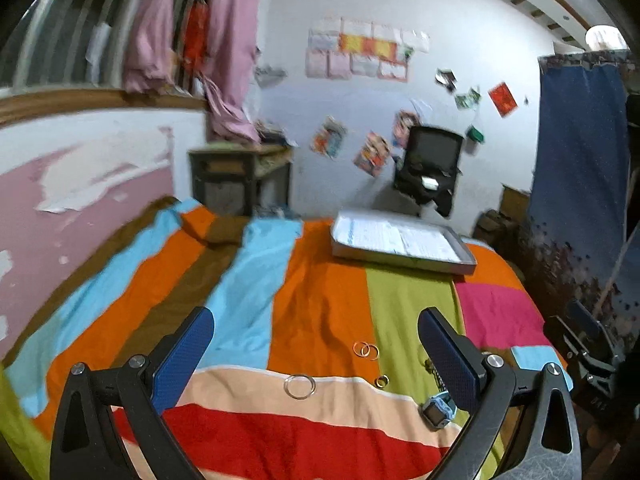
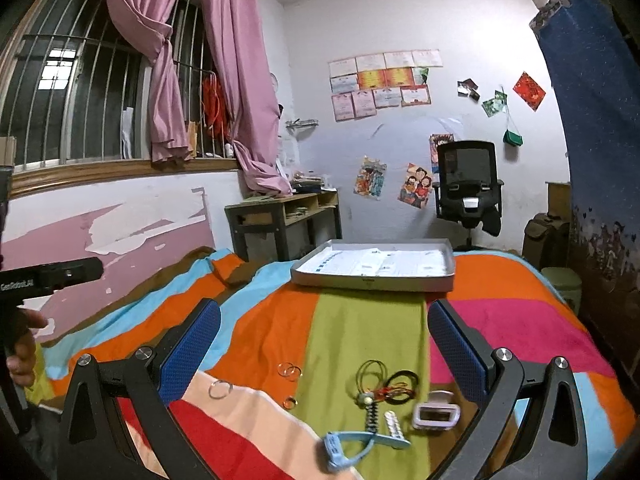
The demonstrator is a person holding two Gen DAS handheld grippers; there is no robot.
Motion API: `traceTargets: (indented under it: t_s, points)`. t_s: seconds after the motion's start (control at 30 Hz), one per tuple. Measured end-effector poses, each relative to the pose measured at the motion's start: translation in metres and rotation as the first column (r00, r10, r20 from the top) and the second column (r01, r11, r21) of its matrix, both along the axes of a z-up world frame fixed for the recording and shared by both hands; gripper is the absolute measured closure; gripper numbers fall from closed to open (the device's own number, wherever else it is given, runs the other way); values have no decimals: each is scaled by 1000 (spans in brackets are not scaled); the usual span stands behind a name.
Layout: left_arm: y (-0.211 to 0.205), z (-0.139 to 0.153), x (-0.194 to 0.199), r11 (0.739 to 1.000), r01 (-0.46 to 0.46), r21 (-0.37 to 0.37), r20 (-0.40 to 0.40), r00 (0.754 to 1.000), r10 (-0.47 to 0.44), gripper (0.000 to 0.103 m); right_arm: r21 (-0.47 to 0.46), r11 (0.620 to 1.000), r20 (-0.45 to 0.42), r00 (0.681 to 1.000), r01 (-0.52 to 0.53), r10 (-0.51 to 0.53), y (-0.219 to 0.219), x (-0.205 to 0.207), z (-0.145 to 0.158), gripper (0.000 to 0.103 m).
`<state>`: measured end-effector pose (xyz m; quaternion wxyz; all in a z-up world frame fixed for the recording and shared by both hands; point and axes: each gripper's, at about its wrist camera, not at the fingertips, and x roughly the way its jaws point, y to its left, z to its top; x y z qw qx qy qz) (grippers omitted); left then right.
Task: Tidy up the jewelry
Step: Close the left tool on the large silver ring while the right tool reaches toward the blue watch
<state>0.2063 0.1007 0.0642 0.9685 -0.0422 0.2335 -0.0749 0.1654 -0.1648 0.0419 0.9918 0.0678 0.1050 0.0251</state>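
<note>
Jewelry lies on a striped bedspread. A silver ring pair (image 1: 299, 386) (image 2: 220, 390), gold hoops (image 1: 366, 349) (image 2: 289, 371) and a small gold ring (image 1: 382, 381) (image 2: 290, 403) sit near the middle. A blue watch (image 1: 439, 409) (image 2: 340, 449), a pink-white watch (image 2: 435, 415), black cord necklaces (image 2: 401, 387) and a beaded piece (image 2: 372, 416) lie on the green stripe. A shallow grey tray (image 1: 464, 264) (image 2: 372, 282) rests farther back. My left gripper (image 1: 316, 336) hangs open above the rings. My right gripper (image 2: 324, 330) is open over the green stripe, holding nothing.
A small desk (image 2: 280, 216) stands beyond the bed on the left, an office chair (image 2: 468, 188) by the back wall. Pink wall runs along the bed's left side; a blue curtain (image 2: 600, 120) hangs at right. A person's hand (image 2: 20, 344) holds the other gripper's handle.
</note>
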Motion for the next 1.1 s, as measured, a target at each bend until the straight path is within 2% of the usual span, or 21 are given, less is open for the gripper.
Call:
traceTargets:
  t_s: [0.07,0.1,0.17,0.23,0.37,0.57,0.7,0.8,0.97,1.1]
  points:
    - [9,-8,31,994,58,-87,-71,995,-65,0,11,1000,-14,1000,13,-13,4,11,-8,1]
    - [12,-10,45,993,80,-92,-83,993,-88,0,18,1000,-25,999,22,-22,9,20,-17,1]
    - [12,-16,68,996,69,-48,-76,994,-73,0,14,1000,-49,999,25,-24,13,29,-29,1]
    - [12,-27,89,995,90,-48,-58,994,-92,0,-9,1000,-87,996,28,-29,19,42,-45,1]
    - [8,-71,115,991,136,-8,-77,988,-136,0,-33,999,-166,985,39,-44,23,56,-77,1]
    - [4,-148,126,974,215,67,-233,953,-194,0,-42,996,-299,951,73,-82,17,67,-129,1]
    - [3,-184,132,966,245,81,-314,926,-208,0,-36,992,-399,909,117,-122,13,72,-156,1]
    - [2,-202,141,961,264,79,-357,908,-220,0,-32,991,-447,885,126,-128,11,78,-171,1]
    - [-6,-220,153,954,291,66,-404,883,-241,0,30,993,-521,850,111,-79,7,88,-193,1]
    - [-7,-226,156,955,291,59,-405,881,-243,14,122,991,-547,837,57,19,9,100,-209,1]
